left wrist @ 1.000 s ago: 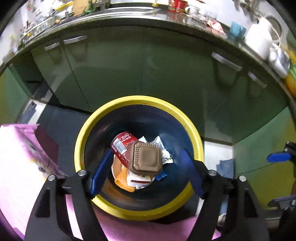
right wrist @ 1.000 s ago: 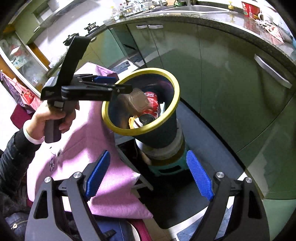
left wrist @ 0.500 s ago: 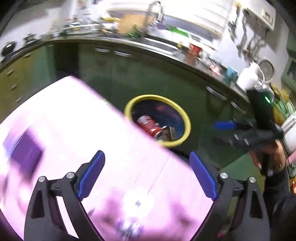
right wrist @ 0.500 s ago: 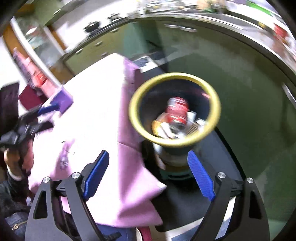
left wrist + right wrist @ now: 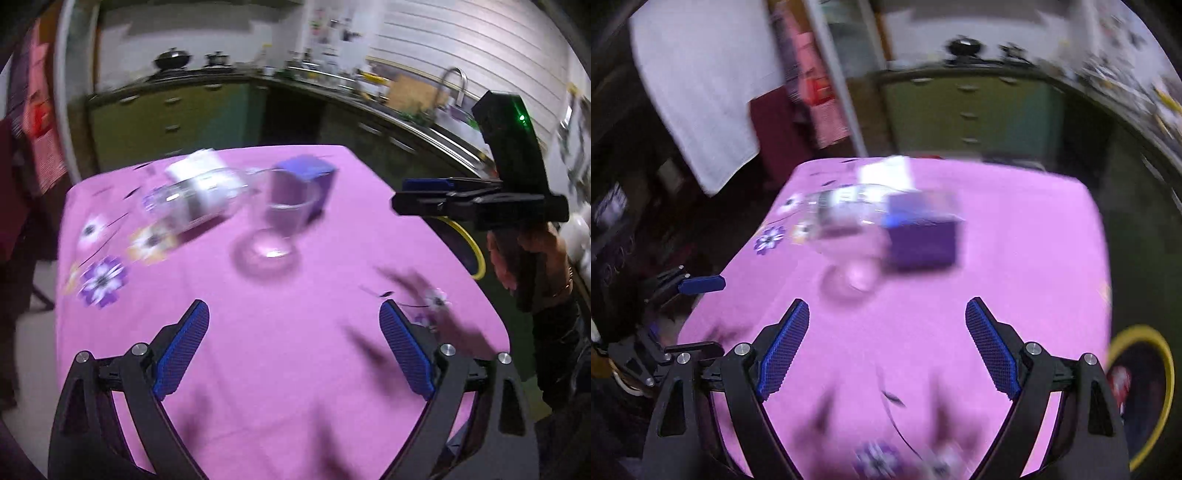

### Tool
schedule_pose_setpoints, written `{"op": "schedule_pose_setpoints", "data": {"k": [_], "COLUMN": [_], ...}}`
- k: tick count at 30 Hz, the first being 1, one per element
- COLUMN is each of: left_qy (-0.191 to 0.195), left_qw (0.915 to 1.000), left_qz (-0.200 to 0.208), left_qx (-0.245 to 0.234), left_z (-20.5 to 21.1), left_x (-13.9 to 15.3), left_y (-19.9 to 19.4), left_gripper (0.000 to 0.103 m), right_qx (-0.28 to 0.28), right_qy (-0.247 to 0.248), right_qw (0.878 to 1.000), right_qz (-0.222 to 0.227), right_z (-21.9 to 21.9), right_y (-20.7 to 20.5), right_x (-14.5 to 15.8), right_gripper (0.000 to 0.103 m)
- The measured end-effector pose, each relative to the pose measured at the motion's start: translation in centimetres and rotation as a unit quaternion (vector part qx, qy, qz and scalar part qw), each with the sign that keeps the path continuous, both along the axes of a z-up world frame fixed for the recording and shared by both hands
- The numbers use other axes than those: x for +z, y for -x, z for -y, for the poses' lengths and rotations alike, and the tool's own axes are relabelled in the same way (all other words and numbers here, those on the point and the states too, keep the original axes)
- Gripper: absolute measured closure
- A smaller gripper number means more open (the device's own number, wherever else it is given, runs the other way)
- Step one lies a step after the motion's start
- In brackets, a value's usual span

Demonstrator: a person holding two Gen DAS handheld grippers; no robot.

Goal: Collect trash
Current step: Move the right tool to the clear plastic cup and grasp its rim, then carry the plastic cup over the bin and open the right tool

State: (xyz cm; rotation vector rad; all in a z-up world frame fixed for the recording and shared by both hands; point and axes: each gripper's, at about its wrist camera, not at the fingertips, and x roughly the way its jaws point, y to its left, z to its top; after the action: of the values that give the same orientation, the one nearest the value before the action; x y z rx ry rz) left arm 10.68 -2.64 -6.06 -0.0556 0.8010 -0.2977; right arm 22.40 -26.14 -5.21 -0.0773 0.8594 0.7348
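Observation:
Trash lies on the pink-clothed table (image 5: 332, 266): a clear plastic bottle (image 5: 195, 199) on its side, a clear cup (image 5: 284, 214), a purple box (image 5: 308, 171) and a white packet (image 5: 195, 162) behind them, all blurred. My left gripper (image 5: 293, 310) hangs open over the near cloth, short of the cup, holding nothing. In the right wrist view the bottle (image 5: 842, 206), cup (image 5: 857, 258) and purple box (image 5: 923, 236) sit ahead of my right gripper (image 5: 886, 306), which is open and holds nothing. The yellow-rimmed bin (image 5: 1167, 369) stands low beside the table, with a red can (image 5: 1119, 380) in it.
The right gripper (image 5: 402, 195) and the hand (image 5: 528, 254) holding it show at the table's right side, the left gripper (image 5: 705, 314) at its left edge. Green cabinets (image 5: 177, 118) and a counter with a sink tap (image 5: 454, 81) run behind. Flower prints (image 5: 101, 280) mark the cloth.
Both grippers swung away from the bin and now face the table with the bottle, cup and box. The left jaws stand wider than a second ago. The bin slid to the edge of view.

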Motion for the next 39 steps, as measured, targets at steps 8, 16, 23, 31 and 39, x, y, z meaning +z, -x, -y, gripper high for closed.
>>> {"op": "schedule_pose_setpoints", "data": {"k": [8, 16, 23, 31, 39], "left_qy": [0.013, 0.02, 0.028, 0.03, 0.026], "left_qw": [0.9995, 0.9994, 0.9991, 0.9991, 0.9992], "left_qz": [-0.002, -0.012, -0.021, -0.025, -0.027], "left_qx": [0.029, 0.024, 0.024, 0.019, 0.015], "left_z": [-3.6, -4.3, -4.8, -4.9, -4.6], "left_x": [-0.3, -1.3, -2.0, -2.3, -2.5], "left_y": [0.4, 0.3, 0.2, 0.2, 0.3], "left_gripper": [0.014, 0.014, 0.014, 0.014, 0.014], "right_qx": [0.021, -0.002, -0.017, -0.019, -0.02], "right_qy": [0.003, 0.011, 0.035, 0.044, 0.029], "right_qw": [0.999, 1.0, 0.999, 0.999, 0.999], "right_qz": [-0.035, -0.018, 0.017, 0.019, 0.006], "right_z": [-7.5, -10.5, -12.2, -13.6, -13.5], "right_y": [-2.5, -4.4, -5.0, -6.3, -7.2], "right_x": [-3.9, -5.5, -5.5, -6.3, -6.7], "right_gripper": [0.017, 0.017, 0.017, 0.017, 0.038]}}
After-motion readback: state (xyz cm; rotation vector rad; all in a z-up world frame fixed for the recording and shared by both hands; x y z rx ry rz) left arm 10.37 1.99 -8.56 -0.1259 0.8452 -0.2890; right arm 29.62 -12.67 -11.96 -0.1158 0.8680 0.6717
